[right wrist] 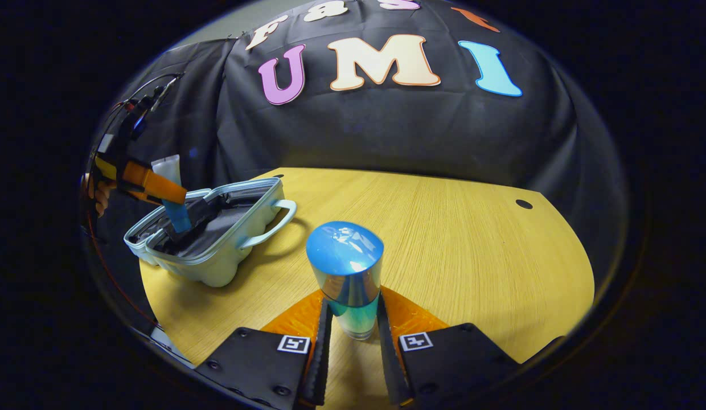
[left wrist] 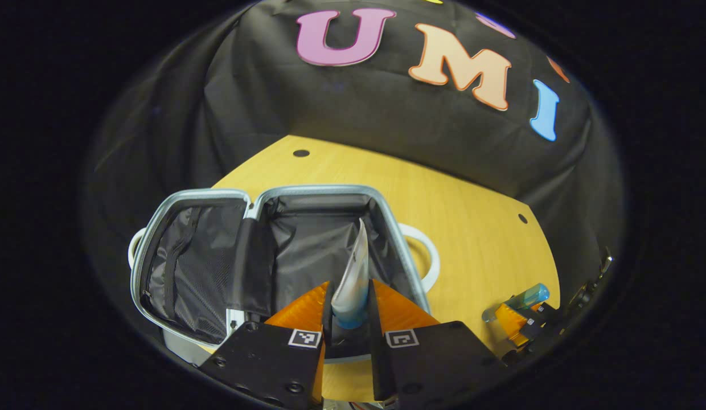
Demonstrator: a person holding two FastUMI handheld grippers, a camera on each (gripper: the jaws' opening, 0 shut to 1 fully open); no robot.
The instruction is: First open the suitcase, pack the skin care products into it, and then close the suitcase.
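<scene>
A pale blue suitcase (left wrist: 159, 219) lies open on the wooden table, its black lining showing. My left gripper (left wrist: 351, 304) is shut on a white squeeze tube with a blue cap (left wrist: 353, 273), held above the open case. The right gripper view shows that same suitcase (right wrist: 216, 267) at the left, with the left gripper (right wrist: 176, 208) and its tube (right wrist: 166, 168) over it. My right gripper (right wrist: 353, 319) is shut on a blue-capped bottle (right wrist: 345, 259), held upright over the table. In the left gripper view that bottle (left wrist: 526, 297) sits at the lower right.
The wooden table (right wrist: 472, 256) spreads wide to the right of the suitcase, with small dark holes (right wrist: 524, 204) near its far edge. A hand (right wrist: 99, 196) holds the left gripper at the far left. The suitcase's handle (right wrist: 276, 219) sticks out toward the table's middle.
</scene>
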